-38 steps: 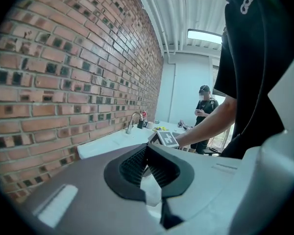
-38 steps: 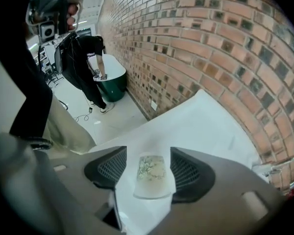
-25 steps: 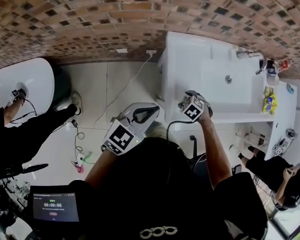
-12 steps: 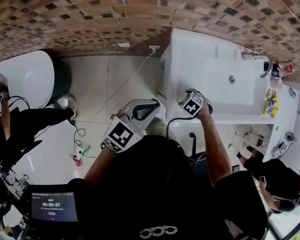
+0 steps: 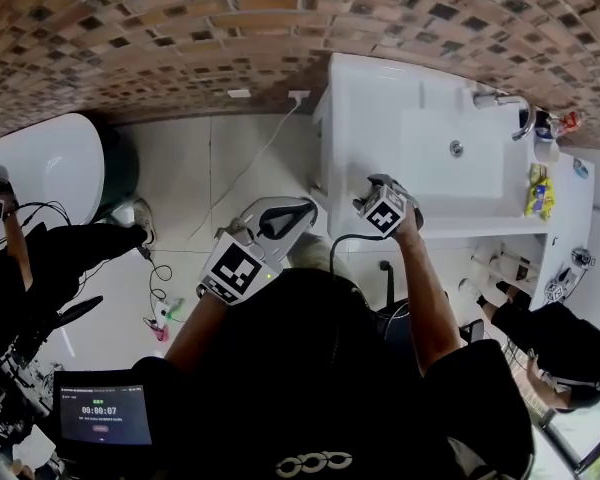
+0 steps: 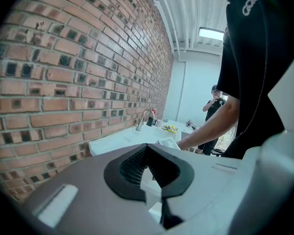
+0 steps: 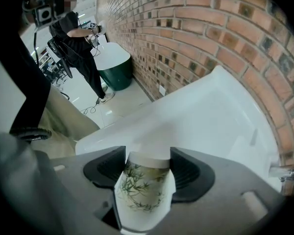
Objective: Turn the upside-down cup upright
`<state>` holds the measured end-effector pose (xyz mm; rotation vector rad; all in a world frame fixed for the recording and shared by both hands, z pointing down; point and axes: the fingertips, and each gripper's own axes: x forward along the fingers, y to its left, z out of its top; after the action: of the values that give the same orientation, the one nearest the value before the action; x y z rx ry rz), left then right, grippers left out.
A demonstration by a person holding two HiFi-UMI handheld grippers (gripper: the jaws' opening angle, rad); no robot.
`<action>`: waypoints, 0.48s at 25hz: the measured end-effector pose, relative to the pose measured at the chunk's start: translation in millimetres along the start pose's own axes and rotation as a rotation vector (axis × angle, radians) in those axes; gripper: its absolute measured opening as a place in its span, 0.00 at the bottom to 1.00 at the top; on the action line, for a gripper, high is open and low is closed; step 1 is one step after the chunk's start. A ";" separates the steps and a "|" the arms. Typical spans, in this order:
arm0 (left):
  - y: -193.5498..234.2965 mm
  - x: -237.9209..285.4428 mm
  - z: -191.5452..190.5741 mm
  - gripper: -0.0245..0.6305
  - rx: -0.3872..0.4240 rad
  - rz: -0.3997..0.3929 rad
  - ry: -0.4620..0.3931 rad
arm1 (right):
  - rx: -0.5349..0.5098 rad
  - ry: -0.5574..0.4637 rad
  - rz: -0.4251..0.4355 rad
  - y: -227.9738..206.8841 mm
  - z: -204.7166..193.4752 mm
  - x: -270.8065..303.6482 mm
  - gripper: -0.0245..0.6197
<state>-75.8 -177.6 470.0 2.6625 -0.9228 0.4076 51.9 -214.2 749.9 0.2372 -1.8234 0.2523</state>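
Between the pads of the right gripper a cup printed with green bamboo leaves is sitting. Both pads are pressing against its sides, so the jaws are standing wide yet pinching it. The cup's white-banded end is pointing away from the camera, down toward the white counter. Whether that end is touching the counter cannot be told, and the head view is hiding the cup under the gripper. This gripper is pointing steeply down at the counter's front edge, near the sink, with the person's right arm reaching out to it.

The left gripper is hovering beside the counter, over the tiled floor. Its jaws are lying together at the tips, and nothing is sitting between them.

Further out, a tap is standing at the sink's far side, close to the brick wall, and a yellow pack is lying on the counter to the right of the sink. A white cable is running from a socket across the floor. A tub is standing by the wall at the left. Another person in black is standing at the lower right, and a screen is glowing at the lower left
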 end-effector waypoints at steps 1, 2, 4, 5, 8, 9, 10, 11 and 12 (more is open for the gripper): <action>-1.5 -0.7 0.7 0.06 0.004 -0.006 0.000 | 0.011 -0.012 -0.012 0.4 1.3 -3.6 0.46; -3.3 -1.4 1.8 0.06 0.007 -0.012 0.000 | 0.024 -0.024 -0.025 0.8 2.4 -8.0 0.46; -7.5 -3.0 3.7 0.06 0.015 -0.025 0.000 | 0.052 -0.049 -0.051 1.9 4.6 -17.8 0.46; -9.8 -3.8 4.2 0.06 0.019 -0.031 0.001 | 0.066 -0.064 -0.063 2.6 5.5 -21.9 0.46; -16.3 -5.8 3.8 0.06 0.030 -0.046 0.002 | 0.112 -0.122 -0.098 4.1 8.5 -32.4 0.46; -17.7 -6.2 2.8 0.06 0.031 -0.048 0.000 | 0.129 -0.147 -0.111 3.8 10.0 -36.1 0.46; -18.9 -6.6 1.7 0.06 0.031 -0.049 -0.002 | 0.145 -0.174 -0.126 3.1 12.0 -40.2 0.46; -20.0 -7.1 1.2 0.06 0.034 -0.052 -0.004 | 0.161 -0.202 -0.141 2.1 14.5 -44.5 0.46; -21.0 -7.9 1.8 0.06 0.039 -0.057 -0.003 | 0.176 -0.229 -0.157 0.9 16.8 -48.6 0.46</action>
<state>-68.1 -158.1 461.8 2.7185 -0.8466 0.4128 48.8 -216.7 698.6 0.5491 -1.9978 0.2850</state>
